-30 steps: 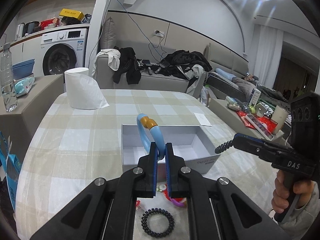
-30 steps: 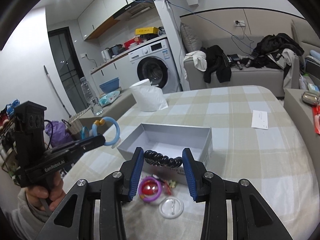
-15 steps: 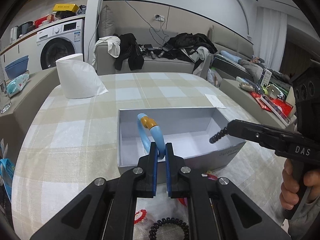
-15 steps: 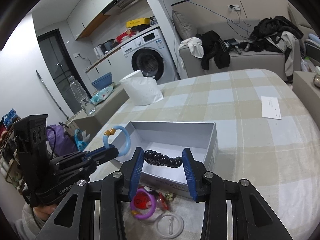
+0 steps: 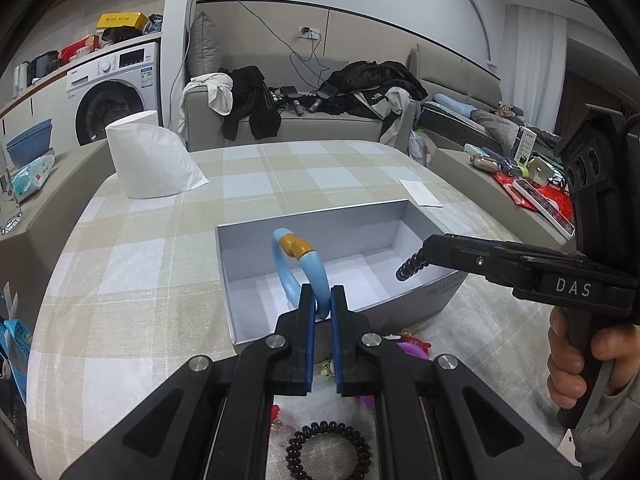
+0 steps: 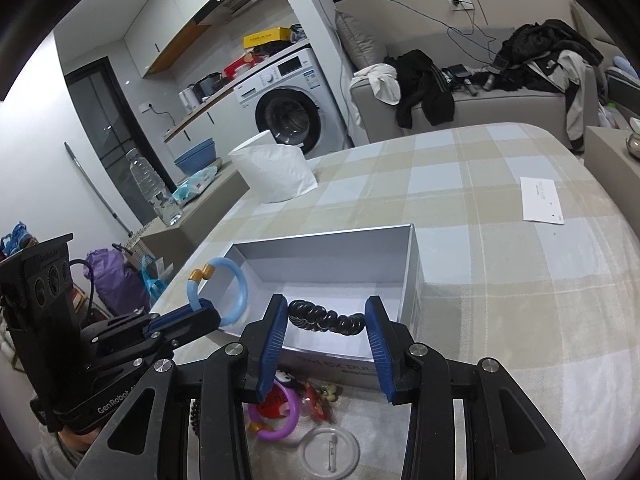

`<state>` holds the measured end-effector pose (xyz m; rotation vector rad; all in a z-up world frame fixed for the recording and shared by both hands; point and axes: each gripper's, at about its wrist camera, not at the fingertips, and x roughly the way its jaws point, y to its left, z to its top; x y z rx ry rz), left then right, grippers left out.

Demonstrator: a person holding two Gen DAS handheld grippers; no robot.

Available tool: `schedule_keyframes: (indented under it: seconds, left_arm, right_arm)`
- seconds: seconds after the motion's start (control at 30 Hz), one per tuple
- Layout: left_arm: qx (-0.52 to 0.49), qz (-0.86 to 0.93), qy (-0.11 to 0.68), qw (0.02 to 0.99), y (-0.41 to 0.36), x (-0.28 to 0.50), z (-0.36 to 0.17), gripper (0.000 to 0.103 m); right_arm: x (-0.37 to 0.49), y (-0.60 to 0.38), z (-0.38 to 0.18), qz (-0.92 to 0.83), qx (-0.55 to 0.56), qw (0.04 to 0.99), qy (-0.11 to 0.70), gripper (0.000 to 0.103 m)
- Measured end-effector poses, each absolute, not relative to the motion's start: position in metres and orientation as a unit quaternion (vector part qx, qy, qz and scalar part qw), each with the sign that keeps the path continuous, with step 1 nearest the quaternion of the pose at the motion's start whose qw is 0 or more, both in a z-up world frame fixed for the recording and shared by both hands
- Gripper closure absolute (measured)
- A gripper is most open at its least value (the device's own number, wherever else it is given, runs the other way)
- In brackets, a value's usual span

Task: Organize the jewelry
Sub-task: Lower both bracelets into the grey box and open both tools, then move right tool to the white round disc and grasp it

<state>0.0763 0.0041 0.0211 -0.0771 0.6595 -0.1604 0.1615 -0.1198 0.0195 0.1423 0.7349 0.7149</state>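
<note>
Fingers (image 5: 306, 320) of the left gripper (image 5: 320, 308) clench a blue bangle (image 5: 301, 266); the right gripper (image 6: 326, 320) grasps a black spiral hair tie (image 6: 326, 318), both above the grey box (image 6: 414, 276).

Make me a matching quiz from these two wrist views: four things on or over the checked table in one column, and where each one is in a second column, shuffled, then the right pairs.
Things:
1. blue bangle
2. black spiral hair tie
3. purple bangle
4. paper roll

Places:
A. lying on the table in front of the grey box
B. standing at the table's far left corner
C. stretched between the right gripper's fingers
D. pinched in the left gripper, over the box

Pairs: 1-D, 2-C, 3-A, 4-B
</note>
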Motion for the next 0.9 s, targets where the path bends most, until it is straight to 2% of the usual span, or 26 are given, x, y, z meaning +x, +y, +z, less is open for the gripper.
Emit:
schedule_keyframes:
  seconds: [0.1, 0.17, 0.23, 0.27, 0.37, 0.4, 0.43, 0.57, 0.63, 0.73, 0.8, 0.9]
  left_arm:
    - [-0.038, -0.081, 0.319, 0.944, 0.003, 0.074, 0.022, 0.099]
    - [-0.035, -0.08, 0.318, 0.944, 0.002, 0.073, 0.023, 0.099]
    - [-0.029, -0.082, 0.312, 0.946, 0.0, 0.07, 0.025, 0.095]
    - [-0.029, -0.081, 0.307, 0.948, 0.0, 0.068, 0.027, 0.092]
    - [-0.038, -0.081, 0.3, 0.95, 0.001, 0.062, 0.033, 0.072]
    - [-0.042, -0.081, 0.3, 0.95, 0.001, 0.06, 0.035, 0.059]
    - [-0.046, -0.08, 0.299, 0.95, 0.002, 0.056, 0.036, 0.049]
    - [-0.059, -0.067, 0.284, 0.955, 0.005, 0.039, 0.04, 0.031]
    - [-0.069, -0.058, 0.282, 0.955, 0.007, 0.033, 0.039, 0.018]
    - [-0.08, -0.046, 0.275, 0.957, 0.007, 0.024, 0.035, 0.007]
    - [-0.072, -0.038, 0.266, 0.961, 0.005, 0.019, 0.031, 0.002]
    - [-0.058, -0.028, 0.259, 0.964, 0.003, 0.014, 0.027, 0.002]
  right_arm:
    - [0.161, -0.117, 0.02, 0.345, 0.065, 0.868, 0.352, 0.059]
    - [0.159, -0.117, 0.022, 0.35, 0.067, 0.868, 0.347, 0.053]
    - [0.157, -0.117, 0.024, 0.35, 0.065, 0.87, 0.341, 0.05]
    - [0.156, -0.117, 0.025, 0.351, 0.064, 0.871, 0.339, 0.046]
    - [0.153, -0.117, 0.027, 0.347, 0.059, 0.875, 0.333, 0.042]
    - [0.151, -0.117, 0.028, 0.347, 0.057, 0.875, 0.332, 0.04]
    - [0.149, -0.118, 0.028, 0.349, 0.056, 0.875, 0.33, 0.033]
    - [0.133, -0.122, 0.031, 0.363, 0.044, 0.873, 0.323, 0.0]
    - [0.124, -0.123, 0.033, 0.366, 0.028, 0.874, 0.318, 0.0]
    - [0.108, -0.124, 0.031, 0.364, 0.006, 0.88, 0.306, 0.0]
    - [0.098, -0.127, 0.028, 0.363, -0.003, 0.883, 0.296, 0.0]
    - [0.091, -0.131, 0.022, 0.36, 0.0, 0.886, 0.294, 0.0]
